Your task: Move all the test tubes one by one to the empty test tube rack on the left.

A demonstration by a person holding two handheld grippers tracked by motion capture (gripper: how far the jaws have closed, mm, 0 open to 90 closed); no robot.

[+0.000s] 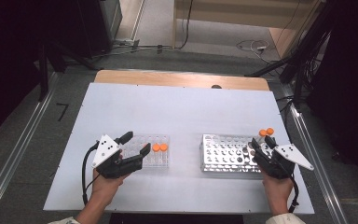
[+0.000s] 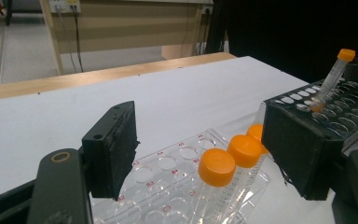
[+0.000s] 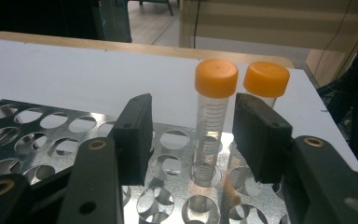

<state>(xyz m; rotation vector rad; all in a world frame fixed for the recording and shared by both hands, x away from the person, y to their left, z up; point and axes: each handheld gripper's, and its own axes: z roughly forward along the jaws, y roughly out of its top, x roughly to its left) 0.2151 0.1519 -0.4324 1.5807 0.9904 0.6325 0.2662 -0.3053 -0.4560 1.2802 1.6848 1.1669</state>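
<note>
One orange-capped tube (image 3: 213,116) in the metal rack (image 1: 223,154) is straddled, ungripped, by the right gripper (image 3: 193,135); closing is judged next.

Shiny perforated metal rack (image 3: 37,140) — clear plastic tubes (image 3: 212,126), matt orange caps (image 3: 216,77).

I'm seeing even overhead light washing the white table (image 1: 177,112) bright, while the room's corners are sinking into near black. The metal rack (image 3: 42,135) is throwing mirror glare, and the nearest black jaws are blurring softly. Shadows are staying faint and short.
</note>
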